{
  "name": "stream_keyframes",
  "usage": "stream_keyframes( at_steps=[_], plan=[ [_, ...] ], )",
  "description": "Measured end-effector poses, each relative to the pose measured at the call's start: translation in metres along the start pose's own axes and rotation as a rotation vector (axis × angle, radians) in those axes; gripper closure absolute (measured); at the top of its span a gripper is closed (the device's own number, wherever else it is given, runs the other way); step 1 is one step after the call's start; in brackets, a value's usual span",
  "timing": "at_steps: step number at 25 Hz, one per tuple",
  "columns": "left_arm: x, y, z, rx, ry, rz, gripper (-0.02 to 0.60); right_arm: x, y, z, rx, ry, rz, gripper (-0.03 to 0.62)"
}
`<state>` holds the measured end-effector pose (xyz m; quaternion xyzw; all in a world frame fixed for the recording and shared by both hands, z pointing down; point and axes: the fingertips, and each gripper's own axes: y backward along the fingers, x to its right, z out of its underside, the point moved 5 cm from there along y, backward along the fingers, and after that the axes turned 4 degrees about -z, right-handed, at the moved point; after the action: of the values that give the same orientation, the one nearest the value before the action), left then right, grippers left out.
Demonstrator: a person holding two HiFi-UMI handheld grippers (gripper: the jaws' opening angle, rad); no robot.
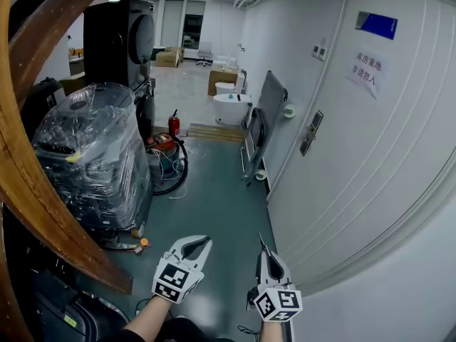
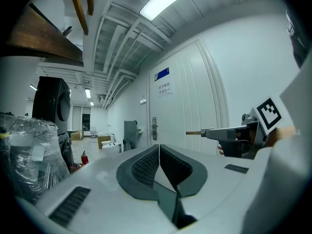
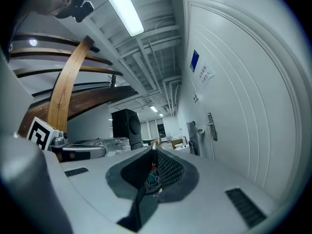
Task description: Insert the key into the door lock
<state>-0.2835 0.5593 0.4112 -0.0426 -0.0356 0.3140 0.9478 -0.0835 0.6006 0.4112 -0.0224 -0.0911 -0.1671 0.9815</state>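
Grippers sit low in the head view. The left gripper [image 1: 193, 247] has its jaws closed tip to tip on nothing. The right gripper [image 1: 262, 248] is pinched tight on the key [image 2: 194, 133], whose slim brass-coloured blade pokes out past the tips.

The approach looks barely begun. I'd say the right hand should keep that firm pinch so the blade cannot swivel, then rise towards the plate and square the blade to the keyhole before pushing.

Well apart from both, right of centre, the door lock [image 1: 311, 132] is a narrow dark upright plate with a handle on the white panelled door [image 1: 370, 162]. Its keyhole is too small to make out.
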Motion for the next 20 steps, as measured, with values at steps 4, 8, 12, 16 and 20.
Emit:
stream_keyframes(
  at_steps=[4, 8, 12, 16, 20],
  plan=[
    [-0.024, -0.005, 0.004, -0.016, -0.018, 0.034, 0.565, -0.014, -0.021, -0.001, 0.018, -0.013, 0.009, 0.514],
    [-0.041, -0.012, 0.013, -0.034, -0.016, 0.051, 0.565, -0.021, -0.039, 0.007, 0.002, -0.002, 0.029, 0.514],
    [-0.057, -0.022, 0.017, -0.043, -0.013, 0.057, 0.565, -0.019, -0.055, 0.013, -0.004, -0.002, 0.035, 0.514],
    [-0.068, -0.040, 0.020, -0.045, -0.006, 0.059, 0.565, -0.008, -0.072, 0.017, -0.008, -0.013, 0.047, 0.514],
    [-0.075, -0.069, 0.024, -0.053, -0.017, 0.068, 0.565, 0.011, -0.097, 0.018, 0.000, -0.017, 0.045, 0.514]
  ],
)
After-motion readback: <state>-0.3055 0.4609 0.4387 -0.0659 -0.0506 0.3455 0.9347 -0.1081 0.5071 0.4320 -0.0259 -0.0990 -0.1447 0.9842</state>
